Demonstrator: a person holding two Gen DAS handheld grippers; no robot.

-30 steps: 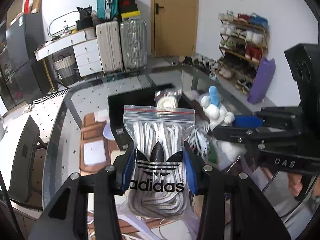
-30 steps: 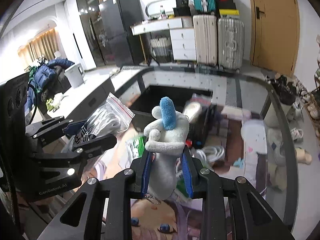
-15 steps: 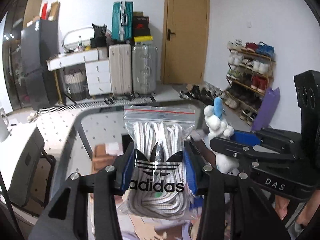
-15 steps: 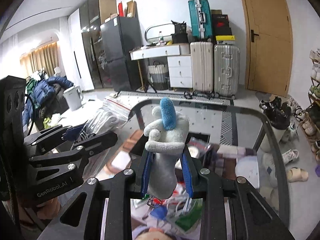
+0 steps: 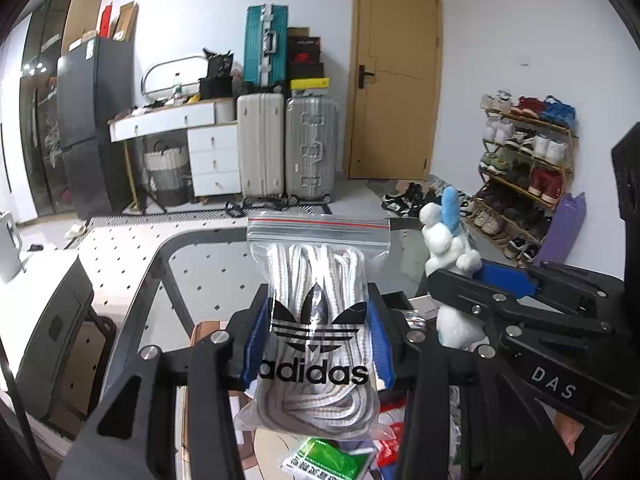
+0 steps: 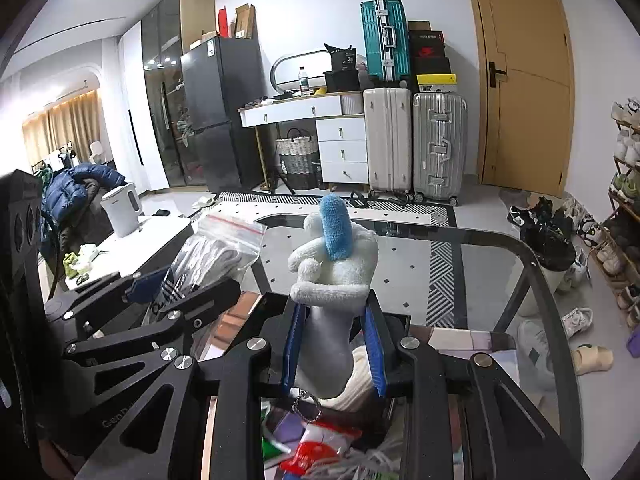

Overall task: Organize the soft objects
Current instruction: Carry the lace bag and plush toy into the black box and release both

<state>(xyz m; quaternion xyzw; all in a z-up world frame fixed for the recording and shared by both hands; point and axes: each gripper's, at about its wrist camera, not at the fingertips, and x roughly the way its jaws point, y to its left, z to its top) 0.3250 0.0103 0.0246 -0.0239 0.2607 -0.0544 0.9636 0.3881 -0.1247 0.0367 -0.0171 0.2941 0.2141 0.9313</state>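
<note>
My left gripper (image 5: 318, 340) is shut on a clear zip bag of white laces (image 5: 318, 280) printed with the adidas logo, held upright above the glass table (image 5: 208, 276). My right gripper (image 6: 333, 350) is shut on a white plush toy with a blue ear (image 6: 334, 268), held upright. In the left wrist view the plush toy (image 5: 446, 236) and the right gripper (image 5: 480, 292) are just right of the bag. In the right wrist view the bag (image 6: 212, 256) and the left gripper (image 6: 180, 300) are at left.
Small packets, red and green (image 5: 324, 460), lie on the table below the grippers, also in the right wrist view (image 6: 316, 448). Suitcases (image 5: 288, 148), a white drawer desk (image 5: 180, 140), a door (image 5: 394, 76) and a shoe rack (image 5: 524, 160) stand beyond the glass table's far edge (image 6: 440, 232).
Both grippers have risen and tilted up with their loads; the view now shows more room and less tabletop. The black box on the table has dropped almost out of view.
</note>
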